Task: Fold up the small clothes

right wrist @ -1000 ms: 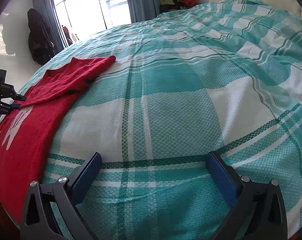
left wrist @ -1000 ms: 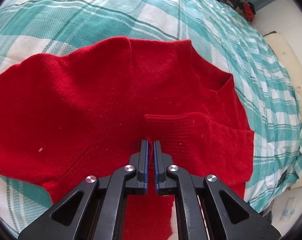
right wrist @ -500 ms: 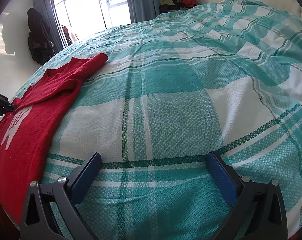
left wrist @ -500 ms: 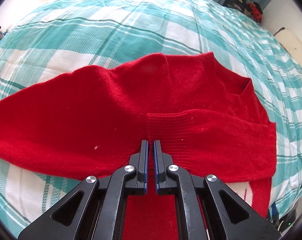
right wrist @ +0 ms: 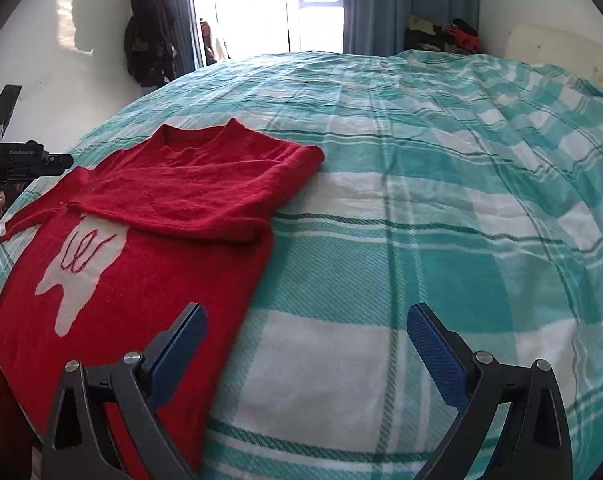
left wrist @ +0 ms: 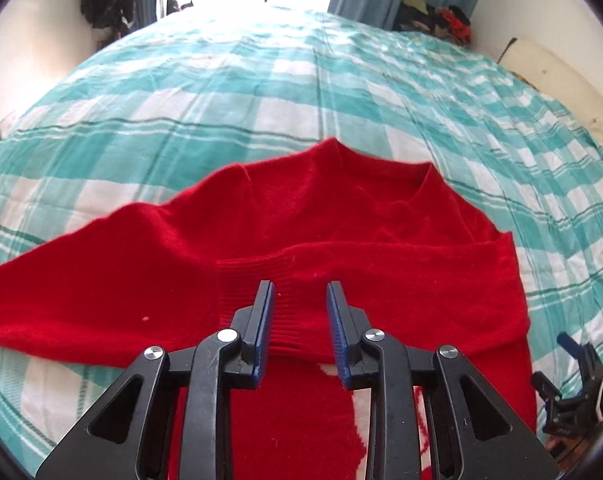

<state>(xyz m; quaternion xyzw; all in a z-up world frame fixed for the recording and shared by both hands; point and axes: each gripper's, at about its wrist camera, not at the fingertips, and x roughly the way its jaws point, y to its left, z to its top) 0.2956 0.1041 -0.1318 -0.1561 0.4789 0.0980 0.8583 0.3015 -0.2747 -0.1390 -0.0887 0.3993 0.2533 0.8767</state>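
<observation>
Left wrist view: left claw (left wrist: 299, 292), clamped on the ribbed cuff (left wrist: 257, 296) half a second ago, now parted a little and empty. The sleeve (left wrist: 381, 276) lies released across the red sweater (left wrist: 261, 216) on the bed (left wrist: 221, 92).

Right wrist view: right claw (right wrist: 307, 320) wide, empty, now nearer the sweater's edge (right wrist: 257, 280). Judgement: one sleeve fold done; other sleeve pending.

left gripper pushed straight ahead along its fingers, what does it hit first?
Likely the ribbed cuff of the red sweater's folded-in sleeve, which lies right between the open left gripper's fingers; depth is unclear.
</observation>
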